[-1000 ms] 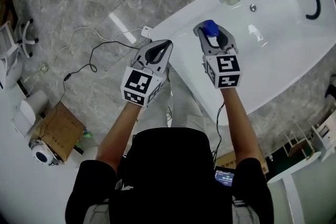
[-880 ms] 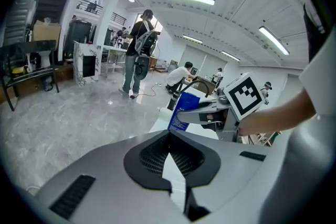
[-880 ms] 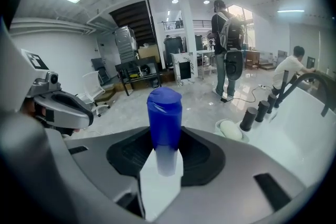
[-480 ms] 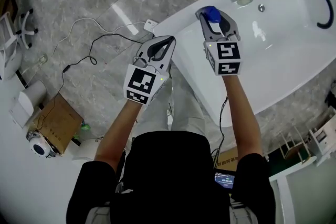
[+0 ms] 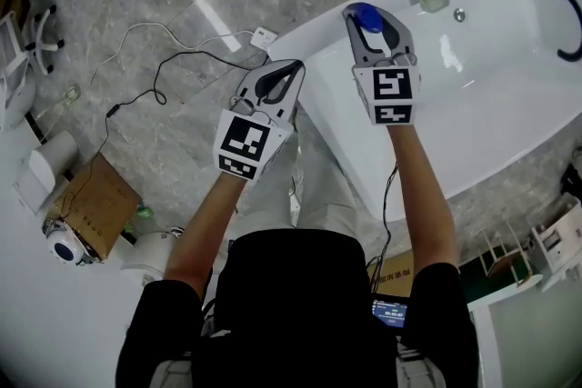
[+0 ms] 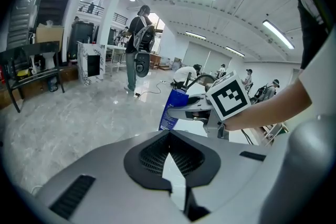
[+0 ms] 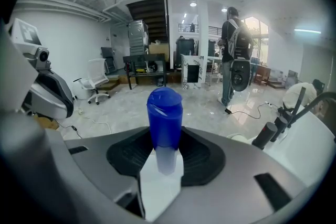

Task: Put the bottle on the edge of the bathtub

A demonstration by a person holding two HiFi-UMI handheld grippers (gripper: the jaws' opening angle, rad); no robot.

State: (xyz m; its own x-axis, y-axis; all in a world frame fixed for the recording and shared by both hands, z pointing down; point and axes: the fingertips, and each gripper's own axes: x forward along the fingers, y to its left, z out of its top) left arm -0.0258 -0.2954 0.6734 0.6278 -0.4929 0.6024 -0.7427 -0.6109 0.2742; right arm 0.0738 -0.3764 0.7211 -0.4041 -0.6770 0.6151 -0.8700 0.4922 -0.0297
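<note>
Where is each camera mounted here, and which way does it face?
Head view: on the person's head, steeply down at both forearms, the left tongs, and the right tongs holding the bottle by the bathtub rim.
Left gripper view: on the left tongs, past their shut tips toward the right tongs, bottle and forearm.
Right gripper view: on the right tongs, along the gripped bottle into the room; left tongs at its left edge.
Shared: all three show the bottle.

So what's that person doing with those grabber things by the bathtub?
A person holds a gripper in each hand. The right gripper has its jaws shut on a blue-capped bottle, held upright at the edge of the white bathtub. It has not let go yet. The left gripper is shut and empty, beside it.
</note>
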